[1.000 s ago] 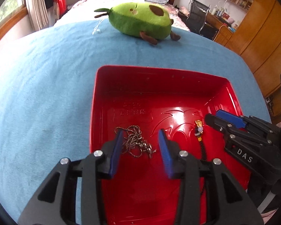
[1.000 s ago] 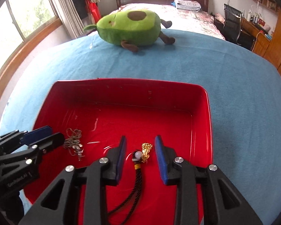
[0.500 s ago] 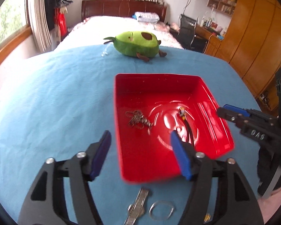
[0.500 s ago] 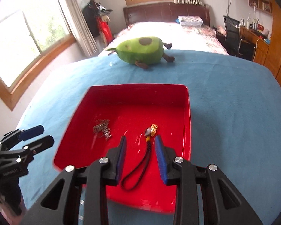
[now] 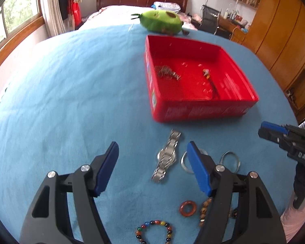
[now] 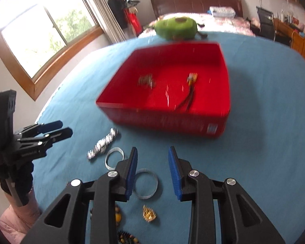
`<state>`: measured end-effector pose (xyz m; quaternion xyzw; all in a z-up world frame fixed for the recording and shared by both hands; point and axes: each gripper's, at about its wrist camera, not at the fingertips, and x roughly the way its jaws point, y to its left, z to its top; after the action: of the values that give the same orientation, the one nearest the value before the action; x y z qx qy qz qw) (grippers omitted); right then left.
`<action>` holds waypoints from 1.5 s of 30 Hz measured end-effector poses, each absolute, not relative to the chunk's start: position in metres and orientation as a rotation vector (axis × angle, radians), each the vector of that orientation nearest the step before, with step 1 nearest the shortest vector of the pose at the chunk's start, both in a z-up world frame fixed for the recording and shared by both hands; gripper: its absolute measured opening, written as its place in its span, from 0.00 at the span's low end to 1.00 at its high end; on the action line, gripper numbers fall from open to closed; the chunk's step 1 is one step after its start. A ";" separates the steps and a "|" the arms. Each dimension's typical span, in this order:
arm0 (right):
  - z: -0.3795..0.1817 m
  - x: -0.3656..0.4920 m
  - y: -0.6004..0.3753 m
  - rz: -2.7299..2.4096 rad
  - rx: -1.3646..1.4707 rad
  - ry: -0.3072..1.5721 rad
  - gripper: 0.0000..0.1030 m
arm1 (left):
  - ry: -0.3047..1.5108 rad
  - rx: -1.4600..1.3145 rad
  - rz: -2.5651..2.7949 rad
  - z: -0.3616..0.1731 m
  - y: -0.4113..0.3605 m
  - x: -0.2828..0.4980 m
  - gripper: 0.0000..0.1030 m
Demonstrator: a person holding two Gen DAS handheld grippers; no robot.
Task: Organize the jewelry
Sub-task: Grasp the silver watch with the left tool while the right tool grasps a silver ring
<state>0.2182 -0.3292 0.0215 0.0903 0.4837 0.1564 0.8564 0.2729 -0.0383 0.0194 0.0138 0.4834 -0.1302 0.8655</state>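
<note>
A red tray (image 5: 201,109) (image 6: 164,120) on the blue cloth holds a silver chain (image 5: 165,72) (image 6: 146,80) and a black cord with a gold charm (image 5: 207,73) (image 6: 190,89). In front of it lie a silver watch (image 5: 167,156) (image 6: 102,146), two silver bangles (image 5: 229,160) (image 6: 146,183), a red ring (image 5: 188,208), a coloured bead bracelet (image 5: 154,229) and a gold piece (image 6: 149,213). My left gripper (image 5: 152,158) is wide open and empty above the watch. My right gripper (image 6: 152,162) is open and empty over a bangle.
A green avocado plush (image 5: 160,21) (image 6: 175,28) lies behind the tray. A brown bead string (image 5: 204,209) lies near the red ring. A bed, window, chair and wooden wardrobes surround the blue-covered table (image 5: 71,81).
Both grippers have pulled back out of the tray toward the near side, leaving chain and cord inside. The left has opened wider. The loose jewelry has come into view.
</note>
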 end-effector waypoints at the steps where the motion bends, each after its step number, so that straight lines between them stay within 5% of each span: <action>1: 0.014 0.216 -0.328 0.327 0.201 1.036 0.30 | 1.022 0.032 -0.265 0.014 -0.038 0.273 0.67; 30: -0.045 0.211 -0.296 0.312 0.068 1.165 0.20 | 1.128 0.129 -0.257 -0.047 -0.064 0.293 0.66; 37: -0.047 0.211 -0.289 0.284 0.012 1.150 0.04 | 1.119 0.163 -0.279 -0.051 -0.077 0.291 0.51; 42: -0.045 0.209 -0.287 0.283 0.003 1.146 0.03 | 1.112 0.149 -0.323 -0.050 -0.080 0.289 0.30; 45: -0.042 0.209 -0.289 0.295 0.020 1.145 0.03 | 1.103 0.150 -0.322 -0.051 -0.080 0.288 0.30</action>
<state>0.2093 -0.2891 -0.0424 0.0092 0.5398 0.1391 0.8301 0.2876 -0.0801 -0.0506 0.0711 0.5212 -0.1520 0.8368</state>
